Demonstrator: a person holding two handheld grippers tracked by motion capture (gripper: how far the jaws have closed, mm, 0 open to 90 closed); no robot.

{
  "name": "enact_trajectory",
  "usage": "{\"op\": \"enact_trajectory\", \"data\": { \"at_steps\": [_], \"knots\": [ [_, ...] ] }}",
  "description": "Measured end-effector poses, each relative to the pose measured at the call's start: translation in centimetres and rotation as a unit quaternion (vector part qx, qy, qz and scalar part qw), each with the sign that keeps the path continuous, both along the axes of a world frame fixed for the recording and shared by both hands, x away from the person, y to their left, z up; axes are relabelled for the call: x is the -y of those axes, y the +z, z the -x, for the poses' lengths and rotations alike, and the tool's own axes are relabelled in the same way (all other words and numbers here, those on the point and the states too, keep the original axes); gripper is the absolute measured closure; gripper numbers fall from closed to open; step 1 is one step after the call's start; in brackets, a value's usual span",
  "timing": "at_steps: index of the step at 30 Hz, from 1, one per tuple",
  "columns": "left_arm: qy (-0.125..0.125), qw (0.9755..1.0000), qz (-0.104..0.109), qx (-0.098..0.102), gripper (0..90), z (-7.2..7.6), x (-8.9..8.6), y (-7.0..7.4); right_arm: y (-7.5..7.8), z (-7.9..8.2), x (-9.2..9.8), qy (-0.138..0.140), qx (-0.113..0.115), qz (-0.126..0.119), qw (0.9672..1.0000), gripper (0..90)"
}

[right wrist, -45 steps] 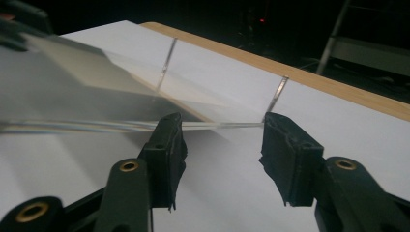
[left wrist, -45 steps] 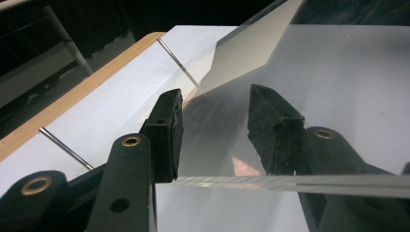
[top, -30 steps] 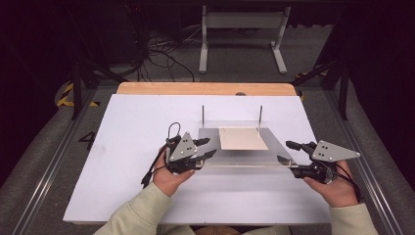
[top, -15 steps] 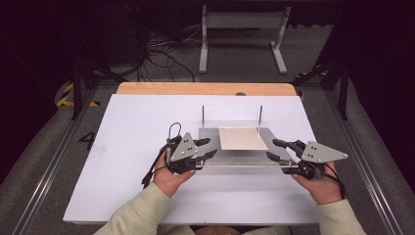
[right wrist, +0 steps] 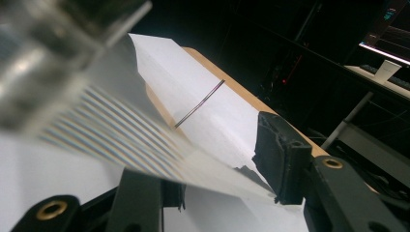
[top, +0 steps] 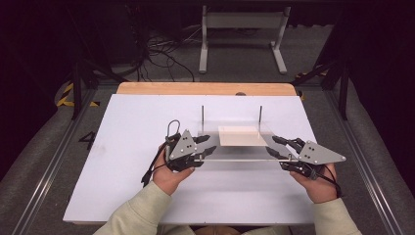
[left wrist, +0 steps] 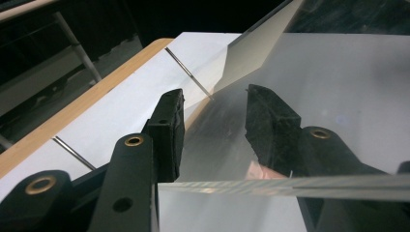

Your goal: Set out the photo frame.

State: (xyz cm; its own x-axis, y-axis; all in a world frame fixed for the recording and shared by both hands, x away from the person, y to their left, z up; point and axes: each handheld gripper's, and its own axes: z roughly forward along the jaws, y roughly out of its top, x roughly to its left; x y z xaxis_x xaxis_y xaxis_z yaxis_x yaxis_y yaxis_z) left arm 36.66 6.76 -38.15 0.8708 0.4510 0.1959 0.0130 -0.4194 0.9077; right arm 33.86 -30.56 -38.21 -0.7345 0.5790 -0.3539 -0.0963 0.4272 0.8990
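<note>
Left tool (left wrist: 212, 133) astride clear sheet (left wrist: 309, 145); thin pin (left wrist: 188, 72) beyond.

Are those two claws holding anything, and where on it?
A clear plastic sheet: left gripper takes its left edge, right gripper, jaws just closing, its right edge.

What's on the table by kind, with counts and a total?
Clear acrylic plate: 1
Thin metal rods, upright: 2
Tan sheet: 1
Handheld grippers, left and right: 2
Total: 6
</note>
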Motion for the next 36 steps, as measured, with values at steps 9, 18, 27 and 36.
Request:
{"op": "enact_trajectory", "data": {
  "at_steps": [9, 18, 27, 36],
  "knots": [
    [0.002, 0.9997, 0.011, 0.022, 58.0, 0.7, -0.7, 1.5, 1.3, 0.8, -1.0, -0.013, 0.043, 0.018, 0.9988, 58.2],
    [0.000, 0.9987, 0.022, 0.045, 59.0, 1.7, -1.1, 2.8, 2.3, 1.3, -1.4, -0.011, 0.069, 0.009, 0.9975, 57.9],
    [-0.003, 0.9980, 0.033, 0.054, 58.3, 2.2, -1.7, 4.2, 3.4, 2.2, -2.3, -0.009, 0.098, 0.011, 0.9951, 59.6],
    [-0.013, 0.9966, 0.067, 0.046, 57.2, 2.8, -3.0, 5.7, 4.7, 3.1, -2.8, 0.011, 0.104, -0.016, 0.9944, 60.7]
  ]
}}
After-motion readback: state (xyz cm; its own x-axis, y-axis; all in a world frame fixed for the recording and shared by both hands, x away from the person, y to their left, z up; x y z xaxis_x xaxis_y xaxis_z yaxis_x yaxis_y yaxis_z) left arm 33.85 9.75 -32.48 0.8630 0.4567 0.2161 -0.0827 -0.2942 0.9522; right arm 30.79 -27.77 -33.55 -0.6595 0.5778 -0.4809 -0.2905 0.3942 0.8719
